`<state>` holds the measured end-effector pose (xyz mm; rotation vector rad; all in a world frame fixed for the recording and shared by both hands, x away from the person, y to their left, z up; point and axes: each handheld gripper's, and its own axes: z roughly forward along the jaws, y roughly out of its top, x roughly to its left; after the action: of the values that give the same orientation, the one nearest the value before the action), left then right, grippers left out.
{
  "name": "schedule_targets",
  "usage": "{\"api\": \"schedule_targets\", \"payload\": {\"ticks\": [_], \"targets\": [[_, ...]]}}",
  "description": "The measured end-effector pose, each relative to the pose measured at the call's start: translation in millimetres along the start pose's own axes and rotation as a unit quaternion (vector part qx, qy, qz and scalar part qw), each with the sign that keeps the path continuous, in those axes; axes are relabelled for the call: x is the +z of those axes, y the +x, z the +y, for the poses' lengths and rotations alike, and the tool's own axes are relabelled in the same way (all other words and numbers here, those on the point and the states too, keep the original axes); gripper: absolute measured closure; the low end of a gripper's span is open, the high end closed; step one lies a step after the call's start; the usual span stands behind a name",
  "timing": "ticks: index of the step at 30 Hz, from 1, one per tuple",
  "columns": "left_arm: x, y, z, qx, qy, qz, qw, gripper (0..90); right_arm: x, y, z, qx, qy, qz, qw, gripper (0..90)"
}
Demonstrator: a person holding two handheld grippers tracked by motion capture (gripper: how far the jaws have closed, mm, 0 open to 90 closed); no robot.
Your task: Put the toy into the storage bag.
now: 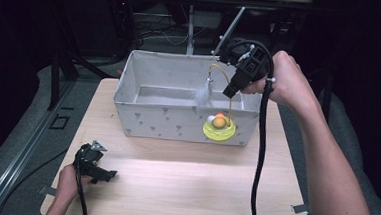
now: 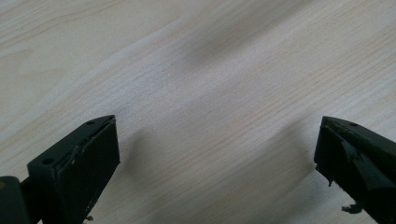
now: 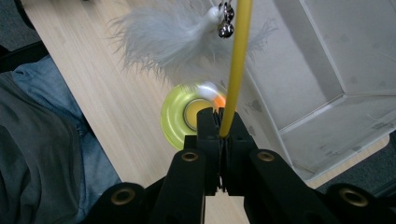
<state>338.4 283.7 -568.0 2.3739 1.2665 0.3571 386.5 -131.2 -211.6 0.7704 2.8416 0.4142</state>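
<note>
A cat toy hangs from my right gripper: a round yellow-green base with an orange ball, a thin yellow wand, and a white feather with a small bell. In the right gripper view my right gripper is shut on the yellow wand, with the feather above and the base blurred below. The base looks lifted, in front of the fabric box's near wall. My left gripper rests low at the table's front left; in its own view my left gripper is open over bare wood.
The grey patterned fabric box stands at the back of the wooden table with nothing visible inside. A black cable trails from the right gripper across the table's right side. A person's trouser leg lies beside the table.
</note>
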Motion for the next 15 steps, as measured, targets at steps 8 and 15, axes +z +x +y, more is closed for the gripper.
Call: {"api": "schedule_targets", "payload": {"ticks": [8,15], "targets": [[0.9,0.1,1.0,0.003,0.001,-0.001,1.0000,0.3,-12.1,-5.0,5.3,0.001,0.000,-0.008,1.0000,88.2],[2.4,-1.9,3.5,0.011,0.003,-0.001,0.9999,0.2,-20.3,-9.8,11.3,0.007,-0.001,-0.014,0.9999,88.2]]}}
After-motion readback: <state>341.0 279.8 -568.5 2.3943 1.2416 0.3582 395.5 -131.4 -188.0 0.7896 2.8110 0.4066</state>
